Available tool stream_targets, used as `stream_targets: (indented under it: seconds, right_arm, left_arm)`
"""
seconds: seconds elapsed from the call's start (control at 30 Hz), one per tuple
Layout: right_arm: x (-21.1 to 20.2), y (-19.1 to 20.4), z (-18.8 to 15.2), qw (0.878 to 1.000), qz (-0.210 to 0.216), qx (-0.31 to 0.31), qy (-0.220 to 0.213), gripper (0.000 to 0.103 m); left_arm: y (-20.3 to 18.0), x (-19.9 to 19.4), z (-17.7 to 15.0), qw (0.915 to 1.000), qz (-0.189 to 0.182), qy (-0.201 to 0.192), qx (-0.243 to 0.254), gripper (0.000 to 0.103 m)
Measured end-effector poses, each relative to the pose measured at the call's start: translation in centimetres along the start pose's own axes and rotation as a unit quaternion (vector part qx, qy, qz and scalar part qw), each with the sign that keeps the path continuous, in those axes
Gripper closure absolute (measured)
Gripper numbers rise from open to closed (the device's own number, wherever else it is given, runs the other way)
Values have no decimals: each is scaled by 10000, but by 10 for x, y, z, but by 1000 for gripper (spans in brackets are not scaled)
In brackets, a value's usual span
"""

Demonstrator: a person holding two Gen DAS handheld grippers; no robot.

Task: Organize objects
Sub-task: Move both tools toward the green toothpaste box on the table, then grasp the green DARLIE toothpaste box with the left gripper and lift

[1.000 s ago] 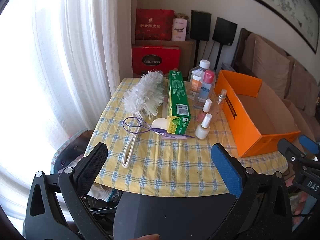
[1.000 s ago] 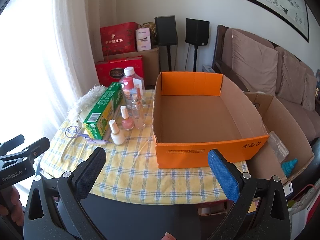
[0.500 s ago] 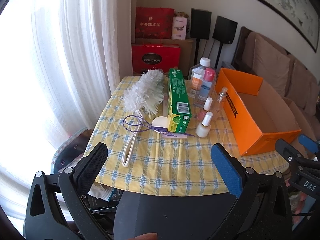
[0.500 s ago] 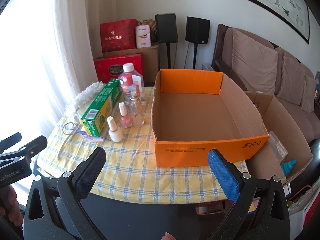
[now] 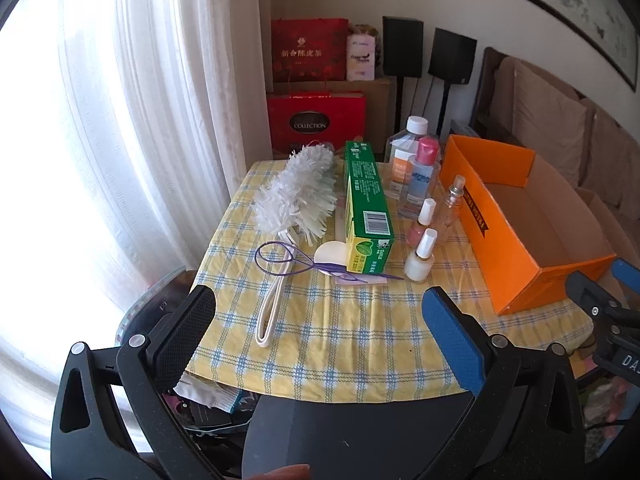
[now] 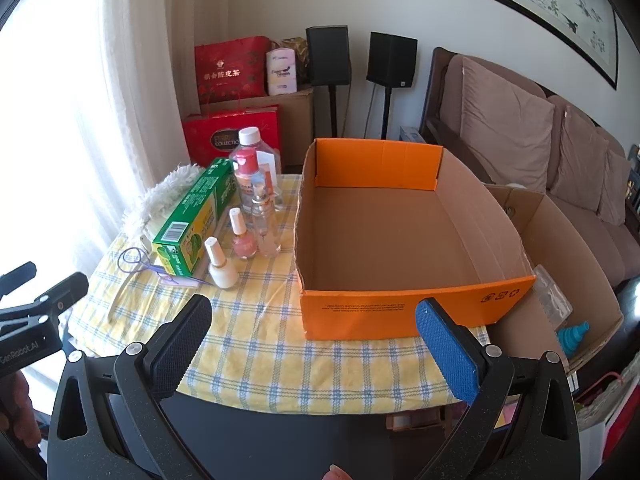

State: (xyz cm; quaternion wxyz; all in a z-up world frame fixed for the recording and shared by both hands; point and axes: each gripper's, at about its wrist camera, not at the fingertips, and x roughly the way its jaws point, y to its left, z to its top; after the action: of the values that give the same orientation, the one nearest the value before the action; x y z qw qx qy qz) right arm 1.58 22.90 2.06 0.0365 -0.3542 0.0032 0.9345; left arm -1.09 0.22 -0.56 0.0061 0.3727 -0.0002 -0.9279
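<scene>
Orange box [image 6: 400,308] empty; bottles [image 6: 256,184] beside it on table [image 6: 320,364].

left tongs [image 5: 318,320]: black frame, silver screws | pads: one black, one blue | right tongs [image 6: 314,330]: same

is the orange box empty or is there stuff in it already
Empty. The right wrist view looks straight into the orange box and shows only bare brown cardboard floor and walls.

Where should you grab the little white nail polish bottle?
Grip the white nail polish bottle by its slim cap from above: it stands upright at the near end of the row, table free in front, pink bottle close behind. Either open gripper would fit.
</scene>
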Motion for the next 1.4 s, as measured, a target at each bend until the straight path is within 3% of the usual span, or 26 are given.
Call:
stream_targets:
  seconds: [0.4, 0.7, 0.83, 1.13, 1.4]
  right_arm:
    - [9, 3, 7, 9999, -20, -114, -25, 0]
    - [23, -1, 23, 9994, 345, 23, -43, 0]
    - [31, 3, 32, 9998, 185, -91, -81, 0]
    - [50, 3, 39, 9996, 252, -111, 7, 0]
    - [57, 0, 39, 9992, 384, -74, 114, 0]
  left_arm:
    - [3, 13, 14, 9993, -315, -215, 60, 0]
    - [7, 31, 32, 9989, -384, -272, -36, 0]
    - [10, 54, 41, 9991, -417, -91, -18, 0]
    - [0, 113, 74, 9948, -913, 450, -22, 0]
    - [-30, 164, 94, 9923, -782, 897, 350, 5]
